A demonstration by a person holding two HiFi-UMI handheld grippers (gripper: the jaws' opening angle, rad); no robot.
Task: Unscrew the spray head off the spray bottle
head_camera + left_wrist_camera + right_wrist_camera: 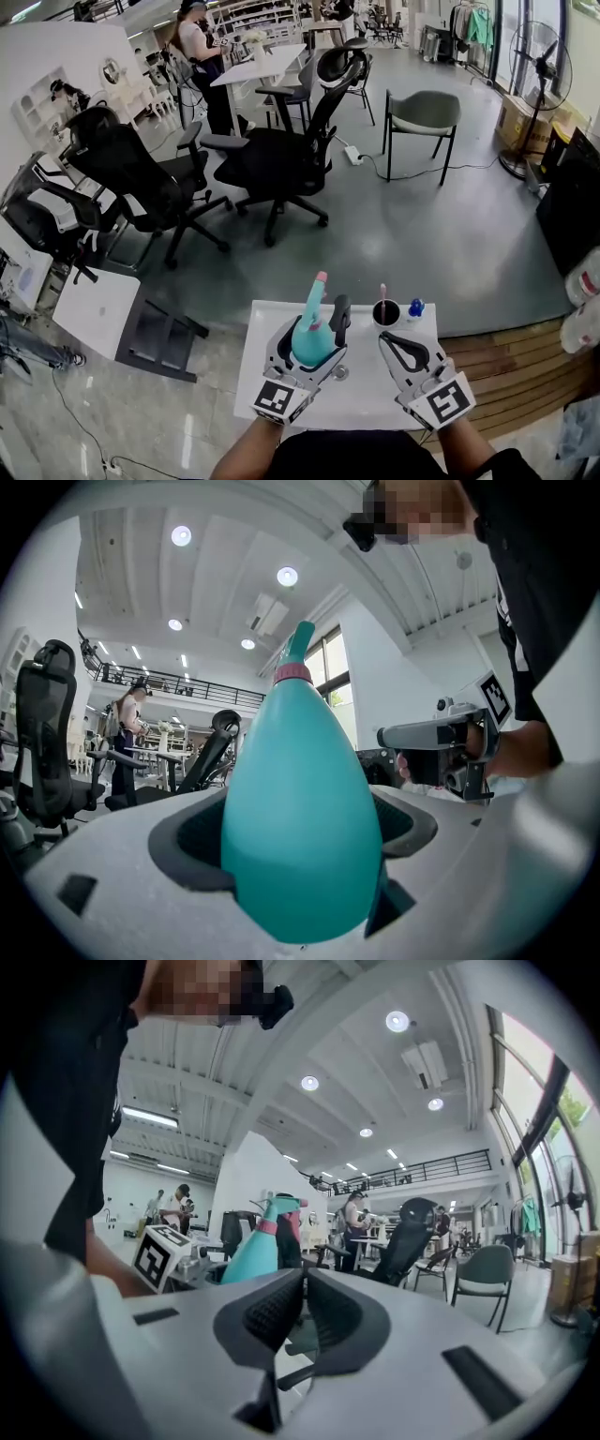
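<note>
A teal spray bottle [307,339] with a pink collar [292,673] and its teal spray head [278,1206] on top stands upright above the small white table [366,398]. My left gripper [314,328] is shut on the bottle's wide body [302,827], which fills the space between its jaws. To the right of the bottle, my right gripper [398,345] is shut with nothing between its pads [281,1309]. It is apart from the bottle. The right gripper [441,747] also shows in the left gripper view, level with the bottle.
A black cup [385,313] with a pink stick in it and a small blue object [416,307] stand at the table's far right edge. Black office chairs [281,159] and a grey chair [422,112] stand on the floor beyond. A low white cabinet [94,314] is at the left.
</note>
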